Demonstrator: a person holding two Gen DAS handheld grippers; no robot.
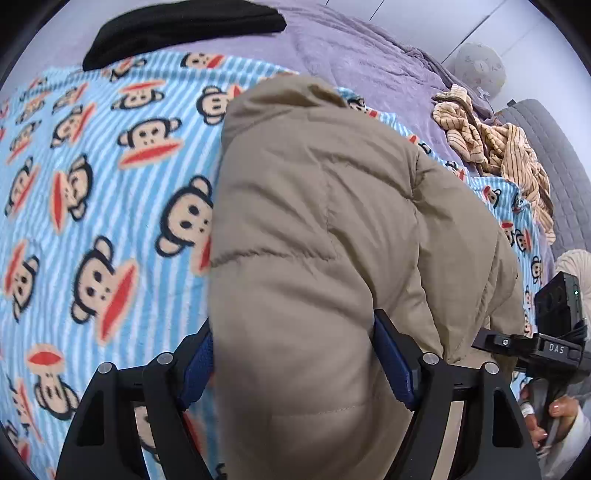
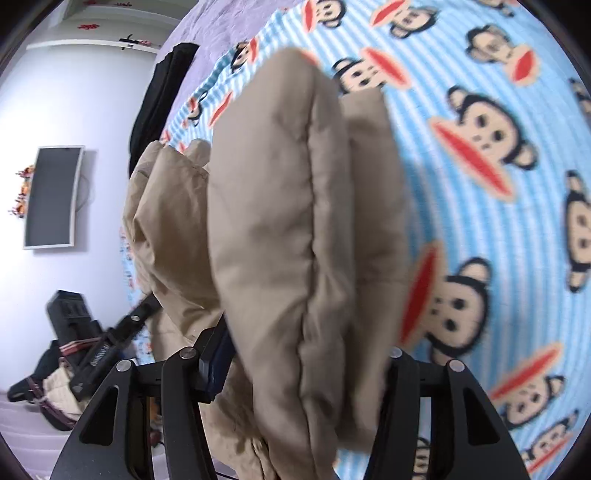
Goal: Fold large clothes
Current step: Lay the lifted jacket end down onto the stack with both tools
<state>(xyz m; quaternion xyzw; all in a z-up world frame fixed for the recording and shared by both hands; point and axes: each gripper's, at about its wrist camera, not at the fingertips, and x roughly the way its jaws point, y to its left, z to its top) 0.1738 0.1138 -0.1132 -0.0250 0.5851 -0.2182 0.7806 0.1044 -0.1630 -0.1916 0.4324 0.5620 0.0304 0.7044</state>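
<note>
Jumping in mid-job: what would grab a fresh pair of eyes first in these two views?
The puffy tan jacket fills the middle of both views, clamped in the left gripper and the right gripper. Under it spreads the blue striped monkey-print blanket. A black garment lies at its far edge, and a crumpled striped tan garment to the right.

A bed fills most of both views, covered by a blue-and-white striped monkey-print blanket (image 1: 103, 177) lying over a lilac bedspread (image 1: 354, 62). A grey quilted headboard (image 1: 554, 155) stands at the bed's far right edge, with white wardrobe doors (image 1: 461, 26) behind it. In the right wrist view, a dark flat screen (image 2: 53, 195) hangs on a plain white wall (image 2: 74, 92) below a white shelf (image 2: 96, 46). The light is soft and even.
</note>
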